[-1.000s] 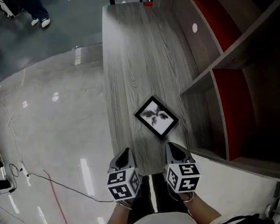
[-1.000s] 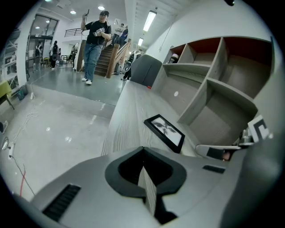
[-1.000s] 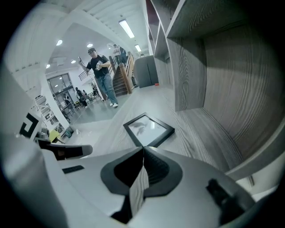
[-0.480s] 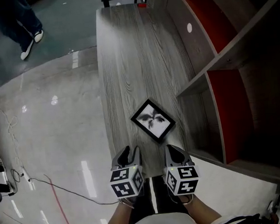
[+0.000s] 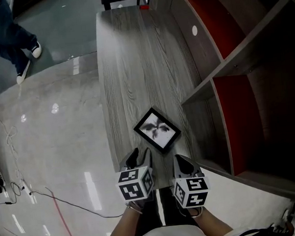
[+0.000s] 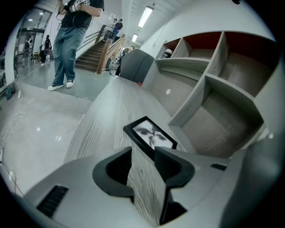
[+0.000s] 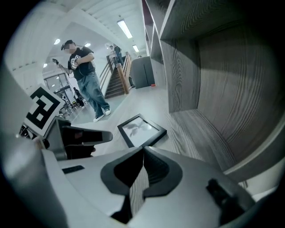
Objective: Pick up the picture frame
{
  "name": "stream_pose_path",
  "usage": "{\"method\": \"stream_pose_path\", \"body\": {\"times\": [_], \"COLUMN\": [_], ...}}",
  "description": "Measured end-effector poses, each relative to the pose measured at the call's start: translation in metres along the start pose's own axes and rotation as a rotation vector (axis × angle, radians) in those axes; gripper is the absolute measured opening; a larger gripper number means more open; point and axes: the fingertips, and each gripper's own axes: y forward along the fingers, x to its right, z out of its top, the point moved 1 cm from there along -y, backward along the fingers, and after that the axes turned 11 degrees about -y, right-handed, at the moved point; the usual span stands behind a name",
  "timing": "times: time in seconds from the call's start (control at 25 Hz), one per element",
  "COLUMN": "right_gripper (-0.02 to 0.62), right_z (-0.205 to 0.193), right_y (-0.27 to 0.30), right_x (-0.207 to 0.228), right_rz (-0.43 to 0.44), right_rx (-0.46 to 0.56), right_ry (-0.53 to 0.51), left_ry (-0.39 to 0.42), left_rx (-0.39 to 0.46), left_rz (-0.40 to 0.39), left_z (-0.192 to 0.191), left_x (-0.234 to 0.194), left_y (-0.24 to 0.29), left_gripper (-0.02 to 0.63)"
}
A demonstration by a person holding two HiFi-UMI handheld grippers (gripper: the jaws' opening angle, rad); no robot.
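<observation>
The picture frame (image 5: 157,130) is black with a grey leaf print and lies flat, turned like a diamond, near the close end of the grey wood table (image 5: 127,65). My left gripper (image 5: 139,155) hovers just short of the frame's near-left corner, its jaws opening, with only table top between them. In the left gripper view the frame (image 6: 150,137) lies right ahead of the left gripper (image 6: 143,149). My right gripper (image 5: 183,160) stays shut and empty near the table's end. The right gripper view shows the frame (image 7: 140,129) beyond the touching tips of the right gripper (image 7: 143,149).
A grey shelf unit (image 5: 225,67) with red back panels runs along the table's right side. A person (image 6: 71,40) stands on the glossy floor at the far left. A thin cable (image 5: 57,197) lies on the floor at the left. A dark chair (image 6: 136,64) stands at the table's far end.
My left gripper has moved forward to the frame's near corner and its jaws have gone from shut to apart. The right gripper has stayed put.
</observation>
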Motion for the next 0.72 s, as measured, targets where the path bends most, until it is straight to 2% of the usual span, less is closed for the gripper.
{"method": "stream_pose_path", "body": {"times": [0.72], "right_gripper": [0.032], "right_z": [0.006], "right_y": [-0.005], "right_x": [0.014], "right_rz": [-0.037], "right_rx": [0.014], "right_ry": [0.047], "left_ry": [-0.042], "left_rx": [-0.049], "left_rz": [0.025], "left_z": [0.006], "left_x": [0.015], "left_y": [0.042], "left_gripper": [0.167]}}
